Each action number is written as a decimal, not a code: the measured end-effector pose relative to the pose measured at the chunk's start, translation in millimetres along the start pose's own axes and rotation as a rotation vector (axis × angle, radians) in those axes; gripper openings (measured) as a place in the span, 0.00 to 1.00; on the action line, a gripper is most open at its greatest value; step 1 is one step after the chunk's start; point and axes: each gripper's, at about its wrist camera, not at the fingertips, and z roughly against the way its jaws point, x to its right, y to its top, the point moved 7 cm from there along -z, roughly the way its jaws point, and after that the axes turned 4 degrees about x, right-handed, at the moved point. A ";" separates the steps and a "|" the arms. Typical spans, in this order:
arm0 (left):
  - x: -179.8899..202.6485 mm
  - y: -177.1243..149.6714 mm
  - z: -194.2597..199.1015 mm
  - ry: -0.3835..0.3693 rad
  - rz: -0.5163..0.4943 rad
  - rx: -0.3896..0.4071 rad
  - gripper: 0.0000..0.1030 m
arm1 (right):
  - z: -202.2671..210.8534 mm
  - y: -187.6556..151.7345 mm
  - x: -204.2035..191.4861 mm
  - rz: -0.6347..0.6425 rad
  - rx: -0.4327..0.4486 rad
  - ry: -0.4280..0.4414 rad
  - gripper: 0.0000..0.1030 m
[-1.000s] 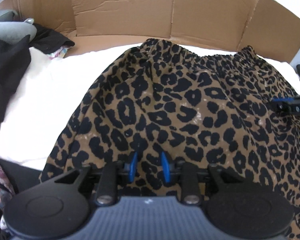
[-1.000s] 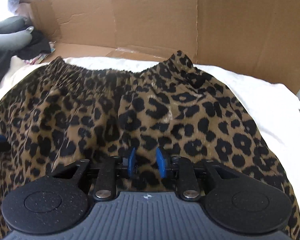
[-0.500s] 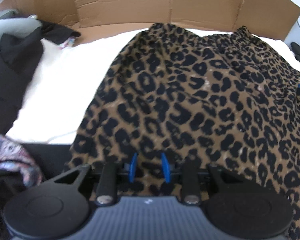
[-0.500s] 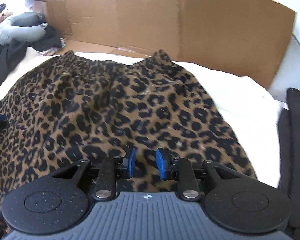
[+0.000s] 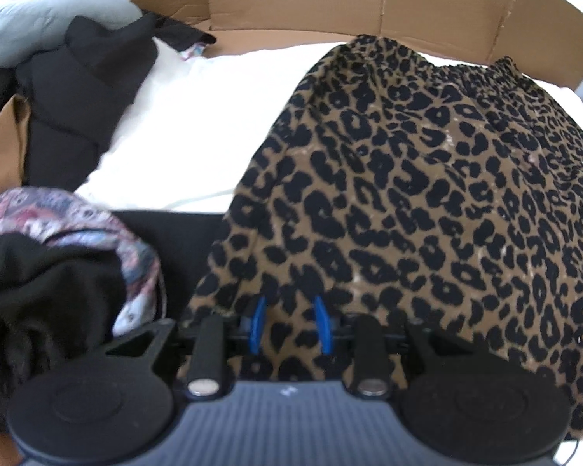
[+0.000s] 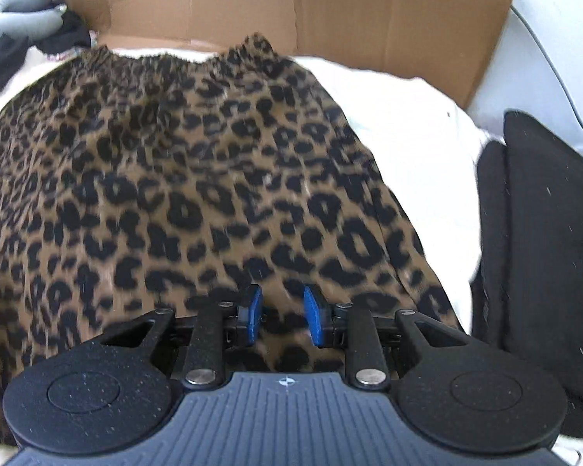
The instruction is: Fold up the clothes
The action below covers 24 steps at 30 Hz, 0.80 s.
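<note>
Both the left gripper (image 5: 289, 324) and right gripper (image 6: 283, 316) pinch the hem of the brown leopard-print fabric skirt (image 5: 427, 194). Their jaws are narrowly parted around bunched cloth, likely to spread it flat on the white sheet (image 5: 198, 116) for folding.

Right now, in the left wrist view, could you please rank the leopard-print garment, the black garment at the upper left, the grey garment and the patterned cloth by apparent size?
1. leopard-print garment, by far.
2. black garment.
3. grey garment and patterned cloth: too alike to rank; both are partly covered, and the cloth lies nearer the camera.
</note>
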 end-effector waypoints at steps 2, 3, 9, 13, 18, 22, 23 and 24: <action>-5.4 -4.2 3.3 0.015 0.013 -0.014 0.30 | 5.2 -8.6 3.6 0.012 0.004 -0.002 0.29; -8.1 -6.5 4.7 0.021 0.016 -0.021 0.30 | 7.4 -11.4 6.0 0.007 -0.002 -0.005 0.29; -26.9 -27.2 15.4 0.034 0.023 -0.031 0.28 | 21.5 -27.6 12.9 0.005 -0.045 -0.044 0.29; -41.8 -24.8 29.1 0.057 0.012 -0.001 0.28 | 29.3 -33.9 12.4 0.007 -0.069 -0.060 0.29; -57.8 -14.0 36.3 0.037 0.043 0.033 0.32 | 35.4 -42.4 10.4 0.019 -0.068 -0.085 0.29; -62.6 -13.6 31.8 0.003 0.071 0.042 0.38 | 43.5 -41.6 11.6 -0.001 -0.115 -0.104 0.29; -61.4 -14.2 29.1 -0.002 0.075 0.043 0.38 | 47.6 -41.0 12.8 -0.014 -0.125 -0.102 0.29; -60.0 -15.1 28.0 -0.001 0.071 0.045 0.38 | 52.6 -40.0 14.1 -0.041 -0.125 -0.090 0.29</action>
